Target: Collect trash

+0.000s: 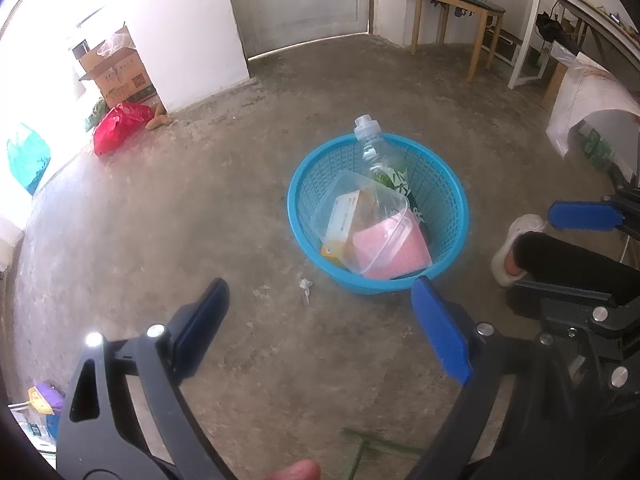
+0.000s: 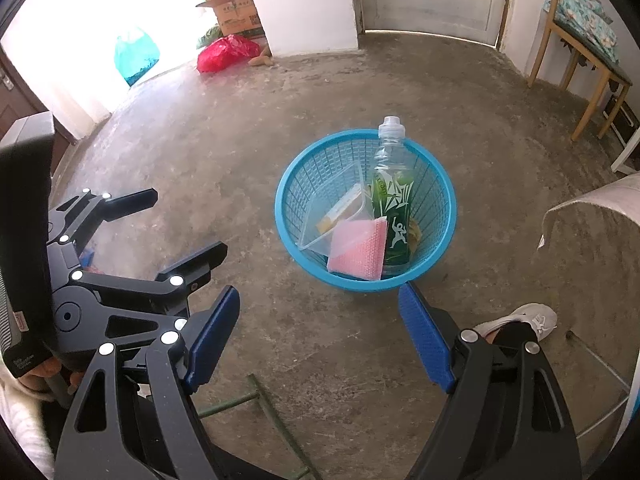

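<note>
A blue plastic basket [image 1: 448, 196] stands on the concrete floor; it also shows in the right wrist view [image 2: 304, 176]. Inside it are a green-labelled bottle [image 2: 394, 200], a clear plastic tray [image 2: 340, 208], a pink sponge cloth [image 2: 358, 250] and a small carton [image 1: 342, 214]. My left gripper [image 1: 320, 320] is open and empty, just in front of the basket. My right gripper [image 2: 320, 328] is open and empty, also just in front of it. A small white scrap [image 1: 305, 286] lies on the floor left of the basket. The left gripper shows in the right wrist view [image 2: 186, 226].
A red bag [image 1: 120, 126], cardboard boxes [image 1: 120, 68] and a teal bag [image 1: 28, 156] sit by the far-left wall. A wooden chair [image 1: 452, 8] and a white table [image 1: 560, 20] stand at the back right. My shoe [image 1: 514, 248] is right of the basket. Green stems [image 2: 272, 412] lie close below.
</note>
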The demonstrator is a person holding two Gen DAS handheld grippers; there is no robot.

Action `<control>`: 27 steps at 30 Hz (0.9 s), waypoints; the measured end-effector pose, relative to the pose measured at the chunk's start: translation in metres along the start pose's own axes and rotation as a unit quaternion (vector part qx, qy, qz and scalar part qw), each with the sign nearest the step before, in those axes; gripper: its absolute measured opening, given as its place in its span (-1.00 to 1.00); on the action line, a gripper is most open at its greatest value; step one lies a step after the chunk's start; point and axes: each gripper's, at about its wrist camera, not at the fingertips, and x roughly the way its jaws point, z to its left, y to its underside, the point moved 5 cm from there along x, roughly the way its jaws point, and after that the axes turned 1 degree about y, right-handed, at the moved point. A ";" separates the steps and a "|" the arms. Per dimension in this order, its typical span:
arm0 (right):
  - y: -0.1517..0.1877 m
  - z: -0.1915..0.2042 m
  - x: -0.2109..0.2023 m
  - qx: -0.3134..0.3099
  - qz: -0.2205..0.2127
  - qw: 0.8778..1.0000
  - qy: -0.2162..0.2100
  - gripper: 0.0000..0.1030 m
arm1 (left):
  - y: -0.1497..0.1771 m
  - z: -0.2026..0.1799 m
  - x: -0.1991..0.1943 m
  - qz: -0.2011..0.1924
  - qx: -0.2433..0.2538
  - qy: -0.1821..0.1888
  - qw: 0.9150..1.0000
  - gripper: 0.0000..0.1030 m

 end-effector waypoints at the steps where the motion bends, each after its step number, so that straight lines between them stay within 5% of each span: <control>1: 0.000 0.000 0.000 0.000 -0.001 1.000 0.001 0.55 | 0.000 0.000 0.000 0.001 -0.001 0.001 1.000 0.71; 27: 0.001 0.001 -0.005 -0.002 -0.008 1.000 0.004 0.55 | -0.003 0.004 0.001 -0.002 -0.006 -0.004 1.000 0.71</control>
